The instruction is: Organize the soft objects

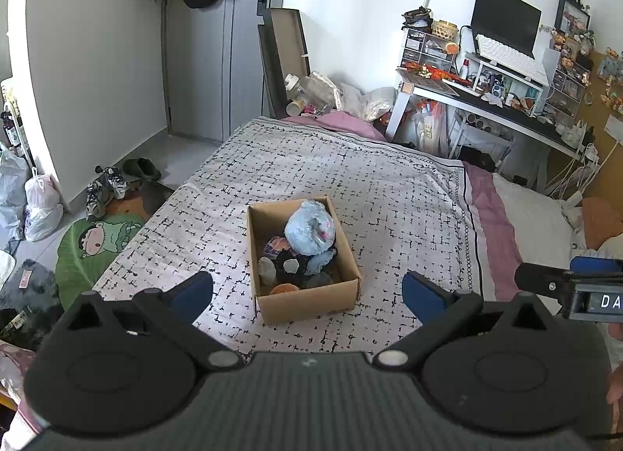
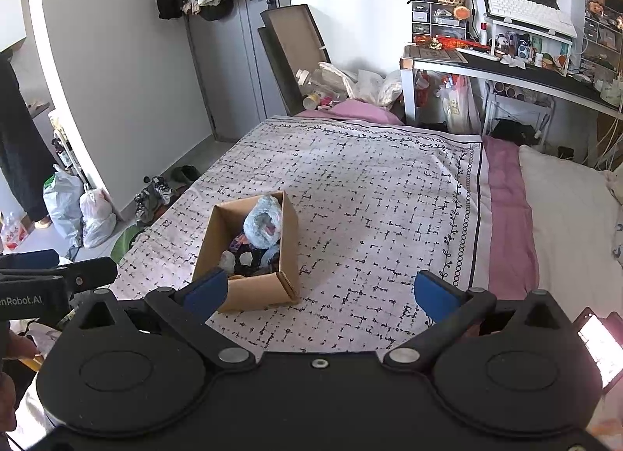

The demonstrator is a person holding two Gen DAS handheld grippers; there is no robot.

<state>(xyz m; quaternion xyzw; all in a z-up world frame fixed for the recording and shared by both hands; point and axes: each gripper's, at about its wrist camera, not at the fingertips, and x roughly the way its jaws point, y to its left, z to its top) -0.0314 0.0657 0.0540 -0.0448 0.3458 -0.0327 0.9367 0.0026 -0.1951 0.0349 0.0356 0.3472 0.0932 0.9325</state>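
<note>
A: What do we have in front of us?

B: We see a cardboard box (image 1: 307, 297) standing on the patterned bedspread (image 1: 389, 194), near the middle of the bed. In the left wrist view it sits between our two blue pads; in the right wrist view it lies to the left, partly behind the left pad.

A: And the soft things?

B: They are all inside the box. A fluffy light-blue plush (image 1: 309, 227) is on top at the far end, rising above the rim. Nearer to us in the box we see a dark soft toy (image 1: 290, 268) with pale patches, and something orange (image 1: 283, 289) at the near wall. What lies under them we cannot tell.

A: How do our tools stand?

B: The left gripper (image 1: 307, 293) has its jaws spread wide, nothing between them, held above the near end of the box. The right gripper (image 2: 321, 293) is likewise spread wide and empty, over bare bedspread just right of the box. Each shows at the edge of the other's view.

A: Anything else around?

B: A desk (image 1: 486, 108) with a monitor (image 1: 504, 18) stands far right, a grey door (image 1: 218, 53) far left, and shoes (image 1: 107, 186) lie on the floor left of the bed.
</note>
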